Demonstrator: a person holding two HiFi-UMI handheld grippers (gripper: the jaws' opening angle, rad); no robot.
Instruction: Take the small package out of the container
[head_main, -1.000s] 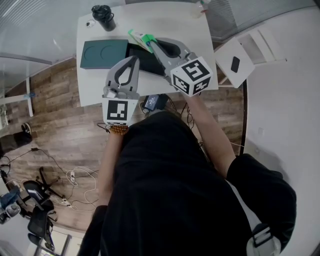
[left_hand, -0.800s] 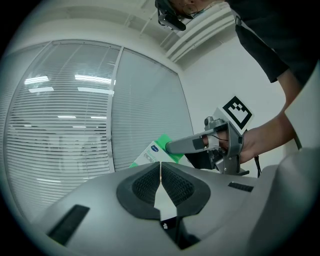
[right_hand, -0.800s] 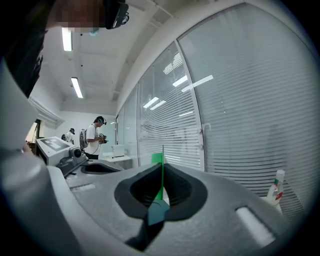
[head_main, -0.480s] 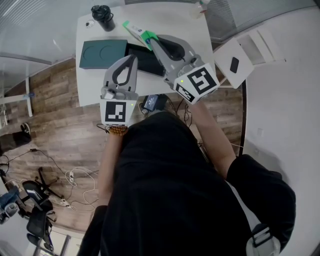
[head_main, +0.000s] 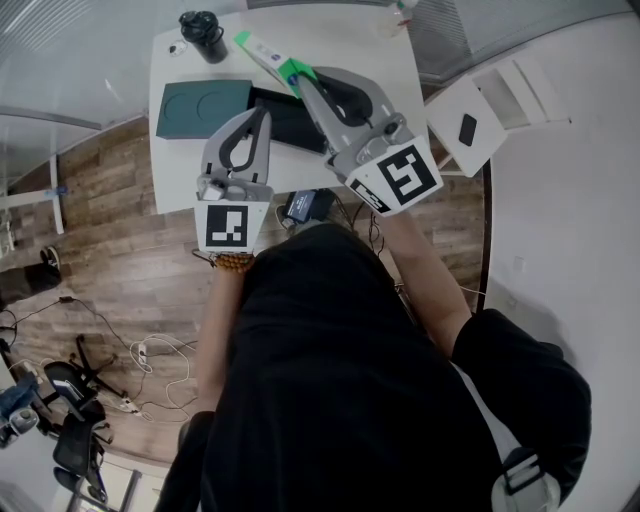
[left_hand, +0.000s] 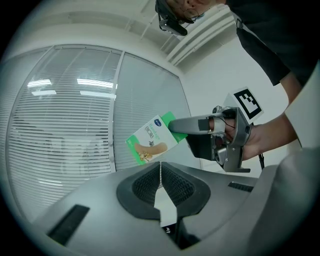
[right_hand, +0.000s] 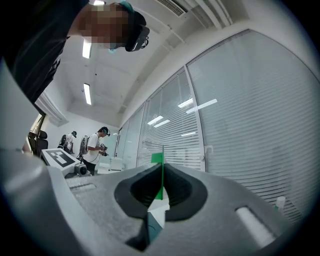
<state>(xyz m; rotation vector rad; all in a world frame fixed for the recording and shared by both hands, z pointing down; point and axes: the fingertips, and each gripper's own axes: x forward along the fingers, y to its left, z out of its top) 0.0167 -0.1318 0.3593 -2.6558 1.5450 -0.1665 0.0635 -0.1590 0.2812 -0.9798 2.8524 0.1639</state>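
Right claw (head_main: 297, 76) was pinched shut on the small package (head_main: 262, 53), gripping its green end. Rest of the pkg stuck out past the tips, up over the white counter (head_main: 350, 40), beyond the black container (head_main: 290, 120). Left claw (head_main: 262, 112) was pressed together w/ nothing in it. Left gripper view showed the pkg's printed face w/ a plaster pic; right gripper view gave only its thin green edge btw the pads.
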